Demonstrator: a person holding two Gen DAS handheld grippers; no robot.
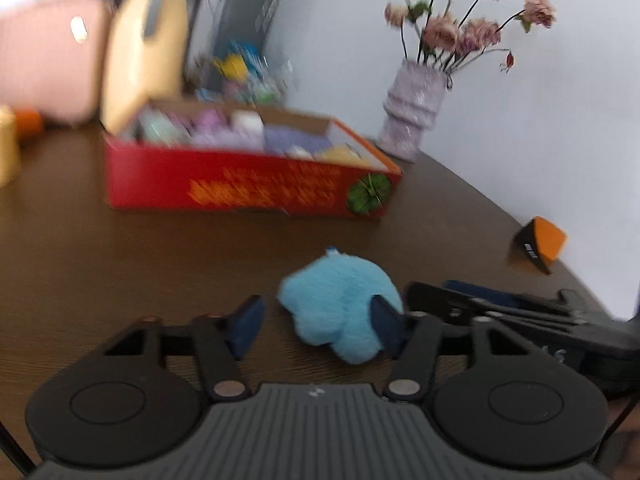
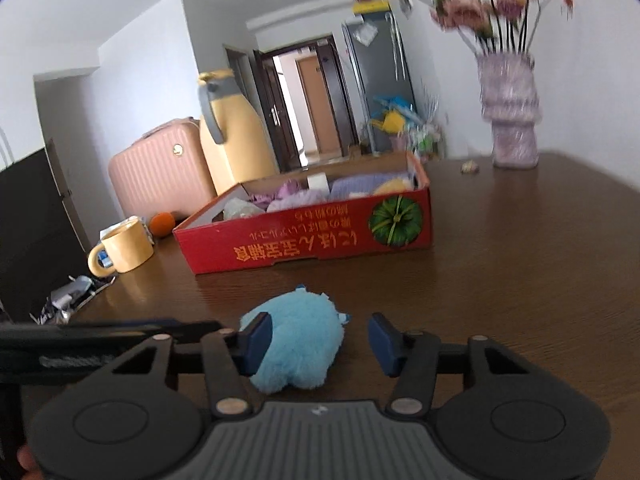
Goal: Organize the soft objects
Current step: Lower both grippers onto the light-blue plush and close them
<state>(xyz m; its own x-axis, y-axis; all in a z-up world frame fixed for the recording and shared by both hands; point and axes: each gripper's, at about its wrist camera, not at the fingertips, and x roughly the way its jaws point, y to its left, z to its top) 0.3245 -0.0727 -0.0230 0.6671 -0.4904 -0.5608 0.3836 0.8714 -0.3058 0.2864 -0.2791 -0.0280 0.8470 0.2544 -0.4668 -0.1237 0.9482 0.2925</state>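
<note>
Right now your left hand-held gripper (image 1: 316, 326) sits low over the dark wooden bench (image 1: 120, 264) with its jaws spread wide, and the light blue plush toy (image 1: 340, 304) lies on the bench between them, crowded toward the right-hand pad (image 1: 386, 322), which overlaps the toy's edge; the left-hand pad stands clear of it, so nothing is gripped. Your right hand-held gripper (image 2: 320, 338) is likewise released, jaws apart, and from its camera the same plush toy (image 2: 296, 344) rests against its left pad (image 2: 258, 340) while the other pad is apart from the fur. In the left wrist view you can see the right gripper's black frame (image 1: 520, 312) lying just beside the toy on the right. Beyond the toy, well apart from it, stands the red cardboard box (image 2: 304, 236) with a green pumpkin picture on its front; it already holds several pastel soft things (image 2: 320, 192) in purple, white and yellow. A lilac ribbed vase (image 2: 510, 112) with pink flowers stands at the far right of the bench near the wall. To the left of the box you have a yellow mug (image 2: 124, 250), an orange (image 2: 162, 224) behind it, and a tall yellow jug (image 2: 232, 132) beside a pink suitcase (image 2: 160, 172). A small orange and black block (image 1: 538, 244) sits near the bench's right edge in the left wrist view.
</note>
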